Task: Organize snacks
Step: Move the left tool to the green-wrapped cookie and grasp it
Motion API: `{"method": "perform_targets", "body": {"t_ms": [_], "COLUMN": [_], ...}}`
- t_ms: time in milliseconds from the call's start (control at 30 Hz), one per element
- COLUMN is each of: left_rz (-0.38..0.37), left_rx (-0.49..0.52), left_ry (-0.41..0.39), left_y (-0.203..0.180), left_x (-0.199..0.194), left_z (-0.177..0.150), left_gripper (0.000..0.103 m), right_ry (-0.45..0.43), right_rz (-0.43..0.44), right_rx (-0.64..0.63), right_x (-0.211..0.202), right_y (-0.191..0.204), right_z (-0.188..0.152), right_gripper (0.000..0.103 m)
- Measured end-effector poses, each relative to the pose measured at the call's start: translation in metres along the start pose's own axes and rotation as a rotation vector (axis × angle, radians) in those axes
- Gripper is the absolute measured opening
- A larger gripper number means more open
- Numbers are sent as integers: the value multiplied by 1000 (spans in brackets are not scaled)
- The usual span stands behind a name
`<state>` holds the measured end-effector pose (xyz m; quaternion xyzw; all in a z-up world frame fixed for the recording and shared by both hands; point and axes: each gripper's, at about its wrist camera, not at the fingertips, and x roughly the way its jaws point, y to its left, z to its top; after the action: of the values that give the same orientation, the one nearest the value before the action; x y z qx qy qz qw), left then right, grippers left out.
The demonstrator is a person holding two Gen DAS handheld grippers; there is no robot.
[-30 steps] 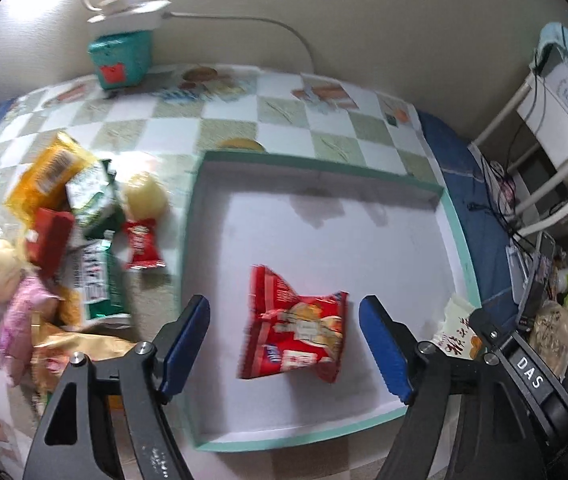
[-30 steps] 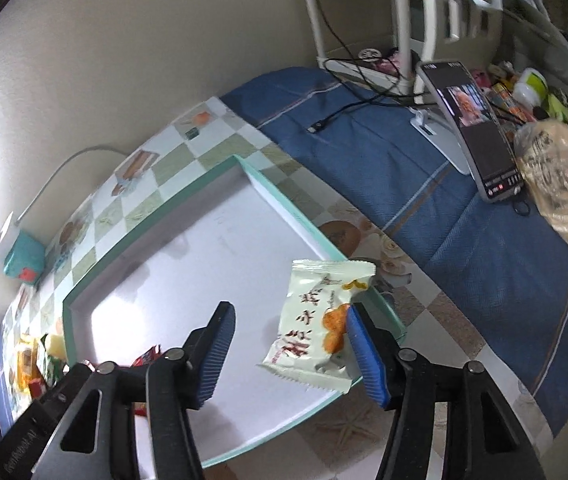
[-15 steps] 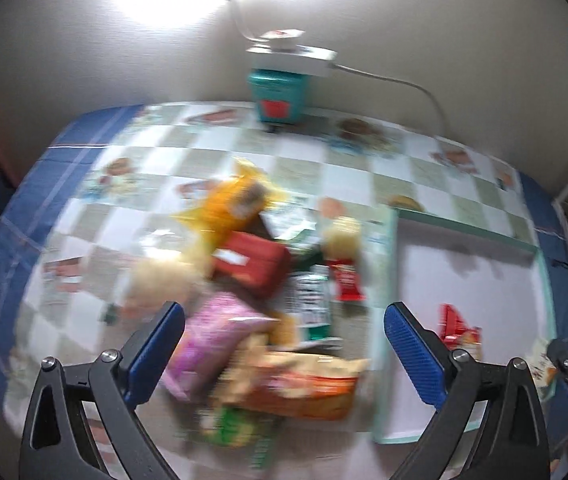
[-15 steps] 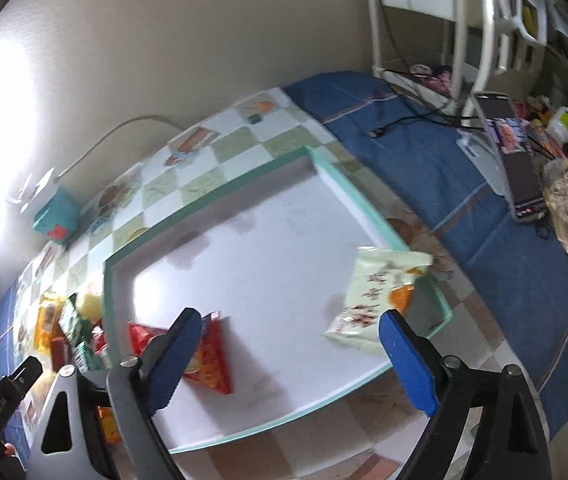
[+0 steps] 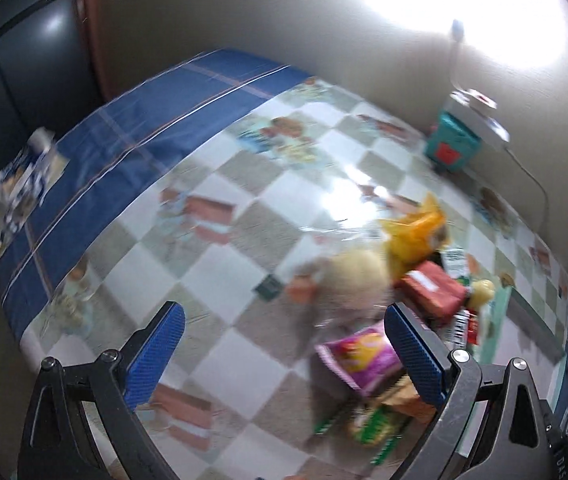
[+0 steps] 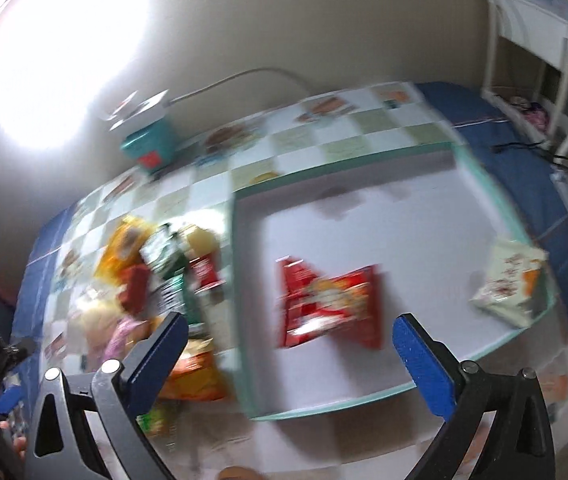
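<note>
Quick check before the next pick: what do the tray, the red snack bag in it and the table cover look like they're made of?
Tray: rigid, matte white floor with a teal rim, probably plastic or coated board; blur leaves it open.
Red snack bag: thin printed film, creased and pillowy, likely glossy plastic or foil laminate.
Table cover: smooth checked sheet, looks like wipeable vinyl; a bright glare patch sits on it.

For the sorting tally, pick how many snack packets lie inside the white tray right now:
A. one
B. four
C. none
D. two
D: in the right wrist view the white tray holds a red packet near its middle and a pale green packet at its right edge; the rest lie outside.
</note>
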<state>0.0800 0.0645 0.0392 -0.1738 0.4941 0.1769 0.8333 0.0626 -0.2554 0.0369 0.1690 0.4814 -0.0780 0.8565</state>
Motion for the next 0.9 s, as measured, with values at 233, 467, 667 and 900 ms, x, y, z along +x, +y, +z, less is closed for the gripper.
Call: {"method": "perform_targets", "body": {"t_ms": [233, 467, 667, 900], "left_rz": [-5, -65, -86, -148], "left_rx": [-55, -29, 72, 191], "left_ry": [25, 146, 250, 331], "left_y": [24, 14, -12, -44], "left_x": [6, 30, 50, 56], "left_z": [0, -21, -36, -54], "left_gripper": [100, 100, 100, 100], "right_ry": [78, 157, 155, 153], "right_rz": [83, 119, 55, -23], "right_rx": [-92, -91, -90, -84], "right_x": [16, 34, 36, 35], "right_y": [52, 71, 63, 40], "right_z": [-21, -34, -31, -24], "right_gripper": [103, 103, 103, 103]}}
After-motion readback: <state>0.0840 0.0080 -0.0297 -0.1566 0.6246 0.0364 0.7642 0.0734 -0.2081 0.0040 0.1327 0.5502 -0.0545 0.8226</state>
